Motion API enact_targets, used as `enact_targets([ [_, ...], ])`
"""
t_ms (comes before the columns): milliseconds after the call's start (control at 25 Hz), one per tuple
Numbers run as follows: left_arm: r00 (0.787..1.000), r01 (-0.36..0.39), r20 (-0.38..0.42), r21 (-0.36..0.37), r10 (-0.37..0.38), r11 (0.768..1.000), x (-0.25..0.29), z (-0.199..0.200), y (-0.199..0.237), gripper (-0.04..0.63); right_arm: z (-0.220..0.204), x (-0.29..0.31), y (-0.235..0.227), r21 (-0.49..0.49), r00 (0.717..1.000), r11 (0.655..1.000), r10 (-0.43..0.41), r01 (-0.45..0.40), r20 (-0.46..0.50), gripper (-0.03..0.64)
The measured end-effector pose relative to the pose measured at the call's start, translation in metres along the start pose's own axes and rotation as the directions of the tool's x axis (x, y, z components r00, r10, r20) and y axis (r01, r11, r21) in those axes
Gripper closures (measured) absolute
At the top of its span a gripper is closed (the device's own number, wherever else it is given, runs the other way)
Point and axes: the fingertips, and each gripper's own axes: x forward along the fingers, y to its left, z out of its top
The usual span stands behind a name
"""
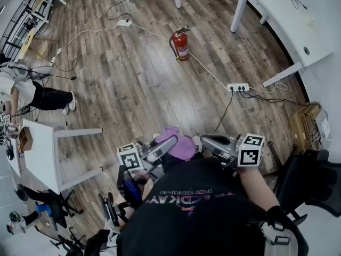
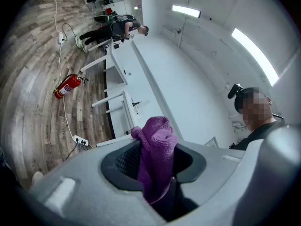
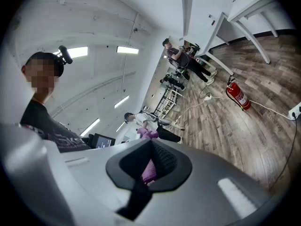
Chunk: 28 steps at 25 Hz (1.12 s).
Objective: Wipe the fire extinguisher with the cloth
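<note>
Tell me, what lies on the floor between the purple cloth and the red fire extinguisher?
Only bare wood floor between cloth and fire extinguisher, by the head view; a white cable passes to one side.

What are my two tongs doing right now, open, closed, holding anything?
Left tongs: closed on the purple microfibre cloth.
Right tongs: closed, gripping nothing that shows.

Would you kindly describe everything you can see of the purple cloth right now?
The cloth is purple and fuzzy, like microfibre. It is bunched into a crumpled wad, pinched between the jaws of the left gripper, with a rounded fold bulging past their tips. It is off the floor, far from the fire extinguisher.
</note>
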Motion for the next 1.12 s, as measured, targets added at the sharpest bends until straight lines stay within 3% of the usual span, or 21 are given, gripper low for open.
enact_targets([
  [960, 1.000, 0.004, -0.016, 0.005, -0.004, 1.000, 0.010, -0.001, 0.000, 0.457, 0.002, -0.003, -0.001, -0.004, 1.000, 1.000, 0.006, -0.006, -0.013, 0.611],
  [1040, 1.000, 0.010, -0.012, 0.019, -0.010, 1.000, 0.011, -0.001, -0.005, 0.456, 0.002, -0.005, 0.002, -0.010, 1.000, 1.000, 0.011, -0.011, -0.017, 0.538],
  [1120, 1.000, 0.023, -0.007, 0.041, -0.023, 0.999, 0.015, 0.003, -0.013, 0.456, 0.007, -0.006, 0.005, -0.028, 1.000, 1.000, 0.012, -0.013, -0.020, 0.529],
])
